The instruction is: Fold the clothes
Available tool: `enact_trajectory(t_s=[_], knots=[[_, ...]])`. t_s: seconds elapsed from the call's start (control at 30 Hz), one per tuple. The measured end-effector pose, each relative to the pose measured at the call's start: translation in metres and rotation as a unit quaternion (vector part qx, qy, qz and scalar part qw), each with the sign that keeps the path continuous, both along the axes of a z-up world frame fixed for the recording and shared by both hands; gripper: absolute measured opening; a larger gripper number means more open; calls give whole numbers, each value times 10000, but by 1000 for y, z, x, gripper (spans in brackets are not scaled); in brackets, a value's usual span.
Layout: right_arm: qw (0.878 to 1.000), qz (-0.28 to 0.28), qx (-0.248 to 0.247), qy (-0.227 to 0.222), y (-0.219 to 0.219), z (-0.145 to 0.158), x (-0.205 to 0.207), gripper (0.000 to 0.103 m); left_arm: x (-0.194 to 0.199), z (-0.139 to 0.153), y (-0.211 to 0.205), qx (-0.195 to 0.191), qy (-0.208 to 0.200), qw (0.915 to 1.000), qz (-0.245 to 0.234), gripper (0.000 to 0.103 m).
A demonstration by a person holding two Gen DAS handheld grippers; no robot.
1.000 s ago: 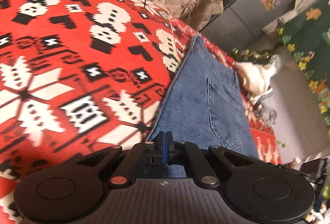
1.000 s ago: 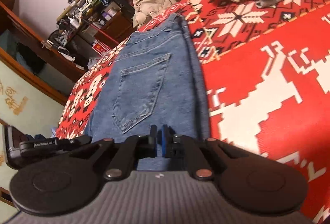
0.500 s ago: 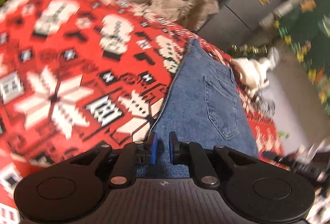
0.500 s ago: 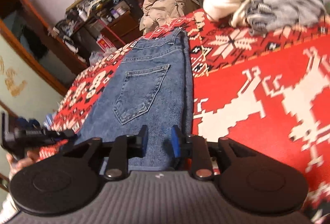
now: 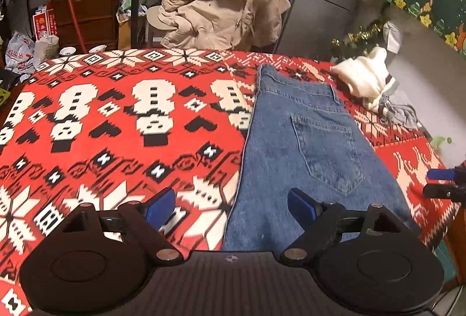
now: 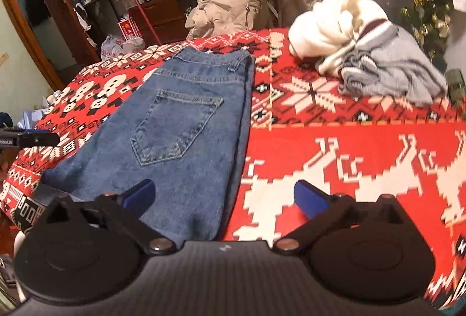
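My left gripper has just sprung wide, its blue pads spread and holding nothing; the near left edge of the jeans lies below the gap, untouched. My right gripper has likewise just opened fully, empty, poised above the jeans' near right edge. The one pair of jeans lies folded lengthwise, back pocket up, stretching from the near edge of the red patterned blanket toward its far edge. At the blanket's far right corner sit two more garments, one white and one grey, bunched and touching. One beige coat hangs behind the far edge.
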State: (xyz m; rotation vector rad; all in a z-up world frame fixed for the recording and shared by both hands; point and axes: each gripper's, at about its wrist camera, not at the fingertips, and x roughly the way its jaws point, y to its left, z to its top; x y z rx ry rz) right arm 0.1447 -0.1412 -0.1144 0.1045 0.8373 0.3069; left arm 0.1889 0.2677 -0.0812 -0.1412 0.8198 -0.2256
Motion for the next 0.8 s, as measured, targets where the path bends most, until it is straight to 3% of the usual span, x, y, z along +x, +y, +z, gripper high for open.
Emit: enact_trajectory(t_s=[0.07, 0.17, 0.27, 0.4, 0.5, 0.57, 0.6, 0.63, 0.7, 0.77, 0.8], knots=[[9999, -47, -82, -74, 0, 4, 4, 102, 2, 5, 2, -203, -291, 9994, 57, 85], [9998, -35, -185, -117, 0, 7, 16, 102, 15, 15, -3, -209, -586, 9973, -378, 93], [9994, 337, -107, -7, -2, 9, 36, 102, 33, 23, -17, 216, -759, 9954, -537, 94], [9996, 271, 23, 31, -5, 19, 75, 102, 79, 29, -41, 372, -542, 9929, -992, 94], [9997, 197, 170, 27, -9, 26, 112, 101, 124, 28, -59, 286, -282, 9920, -1200, 93], [9993, 190, 330, 40, -10, 28, 139, 95, 154, 25, -69, 182, -132, 9905, -1353, 90], [9990, 181, 410, 76, -11, 27, 153, 87, 167, 22, -74, 154, -87, 9893, -1448, 89], [9986, 149, 491, 143, -12, 24, 168, 84, 179, 17, -80, 191, -14, 9886, -1494, 87], [9974, 85, 654, 277, -14, 17, 197, 80, 205, 6, -87, 295, 229, 9885, -1464, 60], [9964, 20, 735, 418, -15, 6, 221, 71, 228, -7, -89, 260, 436, 9895, -1353, 50], [9959, -13, 758, 491, -16, -1, 232, 63, 237, -12, -88, 201, 495, 9901, -1295, 50]])
